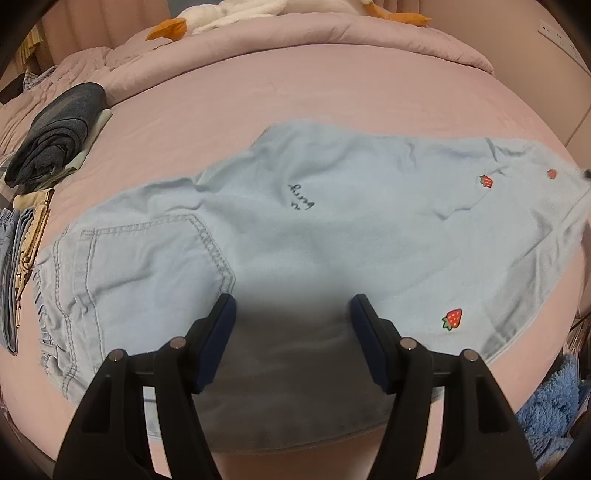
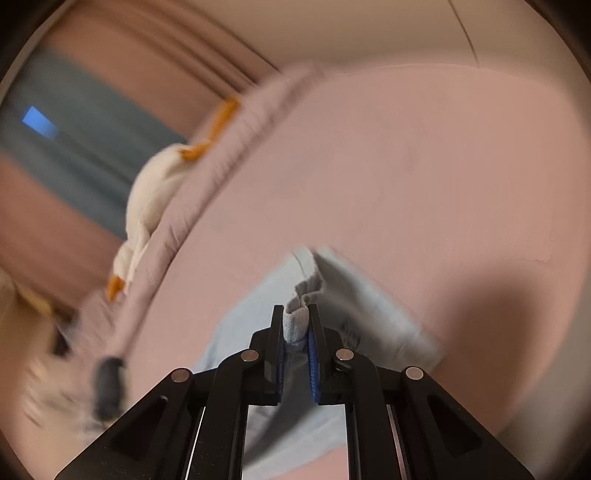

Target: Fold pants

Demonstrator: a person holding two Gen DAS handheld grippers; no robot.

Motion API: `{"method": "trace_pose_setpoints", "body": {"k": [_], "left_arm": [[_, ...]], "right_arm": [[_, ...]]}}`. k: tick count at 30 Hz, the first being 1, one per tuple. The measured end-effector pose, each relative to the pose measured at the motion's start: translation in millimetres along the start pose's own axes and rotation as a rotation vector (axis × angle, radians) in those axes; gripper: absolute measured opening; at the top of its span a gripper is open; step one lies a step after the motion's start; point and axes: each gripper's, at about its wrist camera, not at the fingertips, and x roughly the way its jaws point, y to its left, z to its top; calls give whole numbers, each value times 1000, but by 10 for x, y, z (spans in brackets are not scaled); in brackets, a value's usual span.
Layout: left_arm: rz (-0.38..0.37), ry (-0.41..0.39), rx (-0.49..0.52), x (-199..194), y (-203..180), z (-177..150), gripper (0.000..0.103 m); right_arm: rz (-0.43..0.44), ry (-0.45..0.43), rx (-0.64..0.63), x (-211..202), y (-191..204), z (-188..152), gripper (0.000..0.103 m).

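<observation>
Light blue denim pants with small strawberry patches lie spread across the pink bed sheet, waistband and back pocket at the left, leg end at the far right. My left gripper hovers open over the near edge of the pants, nothing between its blue pads. In the blurred right wrist view, my right gripper is shut on a bunched bit of the pants at the leg end, lifting that cloth off the sheet.
A rolled dark grey garment and a stack of folded clothes sit at the bed's left side. A white and orange plush toy lies on the pink quilt at the back. Blue fluffy fabric is at the lower right.
</observation>
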Motion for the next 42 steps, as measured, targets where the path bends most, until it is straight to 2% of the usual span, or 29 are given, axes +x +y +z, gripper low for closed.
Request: {"method": "trace_pose_setpoints", "body": {"k": [2,5,6,8,9,10,11,12,13,15,18,19,20,22,23,24,25,26,27,29,34,35,36,38,39,40,42], "left_arm": [[3,4,4,17,-5,2,64],[7,5,6,33,-18,12,65],[7,6,7,40,-18,14,65],[7,10,16,37,-17,8,65],[6,12,18,30,-17,12,65],[3,14,17,10,-3,5,65],[-1,13,11,-10,10,2,65],[-8,7,2,-45,29,-10,65],[-14,-7,-9,-85,66,-13,65],[-14,-32,-27,-139,145,-9,65],[4,-65,-89,-203,374,0,65],[20,-74,-134,-218,511,2,65],[24,-83,-174,-228,630,-3,65],[50,-97,-235,-236,830,-23,65],[85,-97,-264,-230,939,-58,65],[118,-88,-283,-213,1021,-97,64],[165,-66,-311,-156,1162,-154,64],[159,-54,-330,-127,1244,-203,54],[131,-55,-348,-114,1316,-254,50],[101,-79,-347,-148,1370,-303,49],[159,-55,-311,-116,1193,-248,54],[177,-50,-305,-124,1147,-220,57],[185,-48,-295,-137,1096,-196,58],[156,-66,-261,-197,974,-155,58],[129,-76,-235,-236,868,-121,58],[97,-84,-208,-271,754,-94,58],[31,-94,-164,-309,548,-58,59]], "right_arm": [[-32,-23,-45,-113,7,-46,12],[-139,6,15,39,-276,-124,12],[-144,17,28,112,-377,-129,12],[-152,133,122,325,-607,-111,18],[-132,124,152,295,-632,-94,18],[-137,80,146,194,-609,-55,26],[-186,39,118,98,-555,-24,41],[-242,-8,66,14,-468,-2,46],[-268,-45,-13,-55,-331,13,46],[-230,-34,-126,-64,-93,-13,46],[-71,98,-293,177,349,-190,46],[6,161,-348,317,540,-309,45],[55,211,-384,418,678,-415,41],[124,315,-463,679,965,-641,39],[130,369,-505,863,1098,-734,35],[102,387,-544,999,1180,-800,33],[73,388,-567,1049,1186,-815,33],[20,376,-575,1136,1125,-779,33],[-15,366,-541,1221,1024,-681,33],[-13,348,-404,1298,746,-386,1],[-193,207,-240,1066,209,234,0],[-218,190,-213,953,142,300,4],[-205,179,-208,838,130,304,7],[-126,169,-249,558,153,225,30],[-85,180,-266,461,182,158,36],[-27,203,-283,350,182,61,40],[50,262,-315,210,136,-159,40]]}}
